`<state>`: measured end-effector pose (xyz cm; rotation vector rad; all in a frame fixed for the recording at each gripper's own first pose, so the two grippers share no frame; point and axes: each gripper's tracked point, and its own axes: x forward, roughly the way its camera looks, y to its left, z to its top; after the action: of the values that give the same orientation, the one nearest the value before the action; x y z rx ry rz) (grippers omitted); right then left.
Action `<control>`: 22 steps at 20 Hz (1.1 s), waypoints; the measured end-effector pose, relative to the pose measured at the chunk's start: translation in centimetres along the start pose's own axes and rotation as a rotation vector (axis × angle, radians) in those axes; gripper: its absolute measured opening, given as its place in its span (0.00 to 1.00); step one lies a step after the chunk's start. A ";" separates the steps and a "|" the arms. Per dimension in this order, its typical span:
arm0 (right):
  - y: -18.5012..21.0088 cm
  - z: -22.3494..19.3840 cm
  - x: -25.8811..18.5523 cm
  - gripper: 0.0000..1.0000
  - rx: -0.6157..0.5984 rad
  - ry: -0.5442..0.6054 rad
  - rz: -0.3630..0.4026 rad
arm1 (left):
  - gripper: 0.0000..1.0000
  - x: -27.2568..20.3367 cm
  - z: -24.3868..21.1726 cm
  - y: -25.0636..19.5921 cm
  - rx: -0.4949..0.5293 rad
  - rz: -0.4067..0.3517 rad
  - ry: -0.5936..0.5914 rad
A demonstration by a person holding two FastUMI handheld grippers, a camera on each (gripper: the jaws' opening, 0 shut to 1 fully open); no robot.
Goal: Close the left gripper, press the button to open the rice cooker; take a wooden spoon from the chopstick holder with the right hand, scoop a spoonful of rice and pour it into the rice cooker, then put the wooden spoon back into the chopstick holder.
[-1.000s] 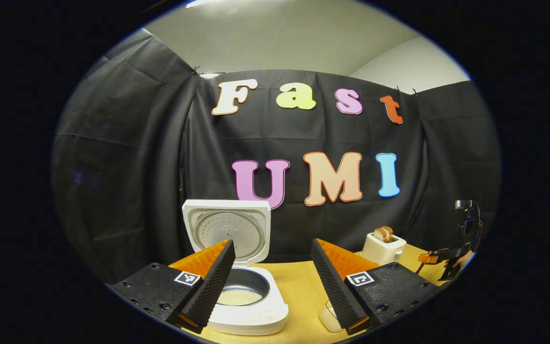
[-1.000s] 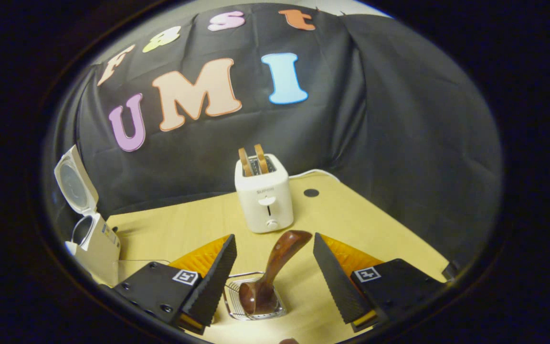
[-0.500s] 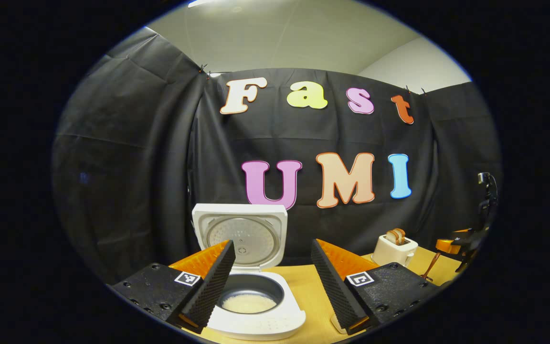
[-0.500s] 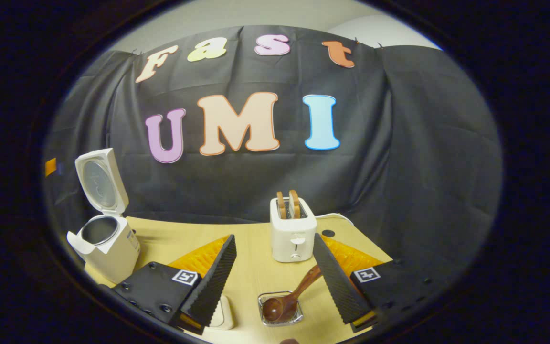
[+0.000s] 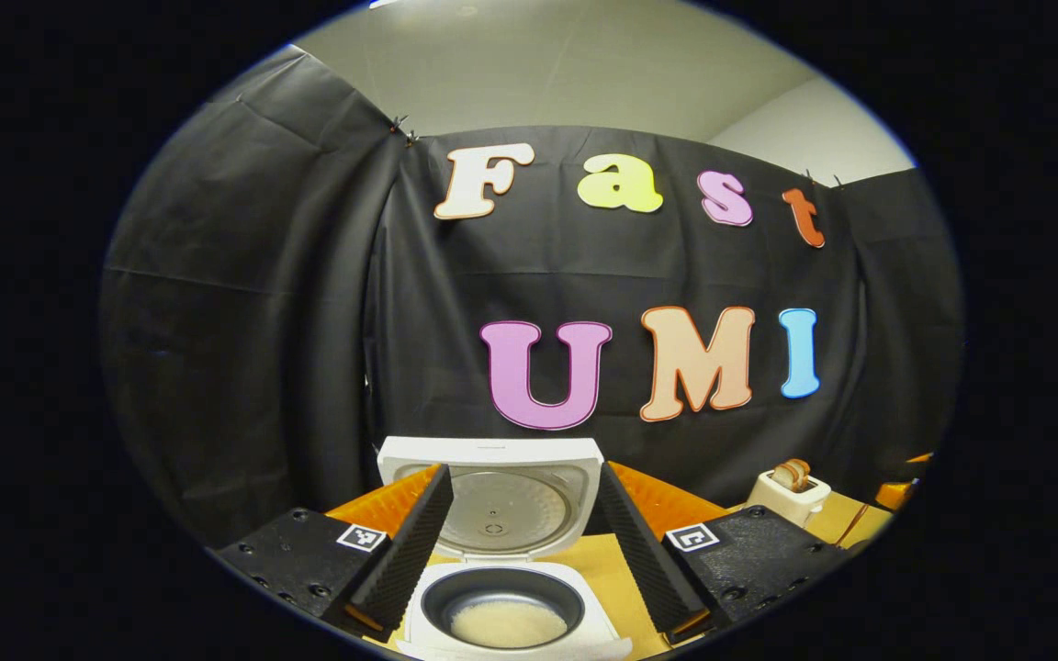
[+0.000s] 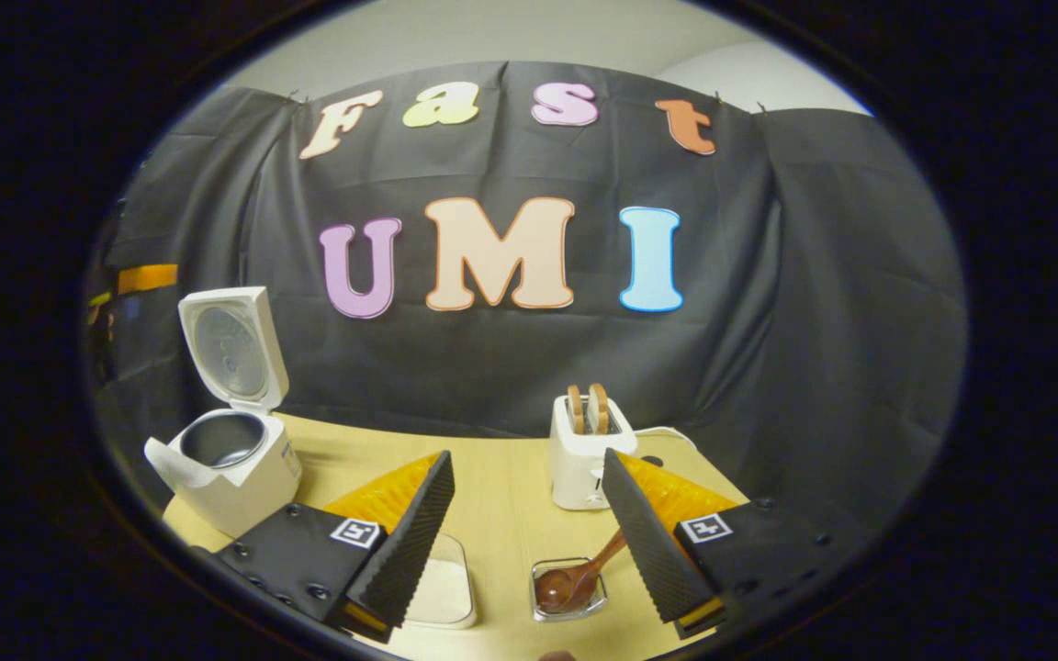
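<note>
In the left gripper view, the left claw [image 5: 520,560] hangs with its jaws spread wide and nothing between them, touching nothing. Just beyond its fingertips stands the rice cooker [image 5: 515,610], seen from the front and above: the inner pot holds a pale layer of rice [image 5: 508,624], which the right gripper view cannot look down on. Its lid [image 5: 492,496] stands raised behind the pot, the inner face turned toward the camera. Farther right on the bench [image 5: 607,565], a small white toaster [image 5: 788,491] with two slices of bread sits near the black cloth wall.

In the right gripper view, the right claw [image 6: 529,542] is likewise released, jaws wide apart and empty. Between and just past its fingers lies the chopstick holder [image 6: 570,588], a small wire container, with the wooden spoon [image 6: 575,578] inside it, bowl down and handle leaning to the right toward the right finger; whether the handle touches that finger I cannot tell. To its left sits a flat pale dish [image 6: 442,588], partly hidden by the left finger. Farther back stands the toaster [image 6: 584,450], and at far left the rice cooker [image 6: 226,459], open, seen from the side.
</note>
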<state>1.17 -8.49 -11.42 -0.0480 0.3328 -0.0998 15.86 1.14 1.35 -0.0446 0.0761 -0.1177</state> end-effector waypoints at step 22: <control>-4.9 -1.0 -2.2 1.00 -0.015 0.027 -0.157 | 0.95 15.7 -2.4 2.7 0.001 0.012 0.109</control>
<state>-1.71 -13.18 -11.36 -0.0880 0.3563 -0.2539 31.55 1.83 -2.30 -0.0367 0.1850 -0.1077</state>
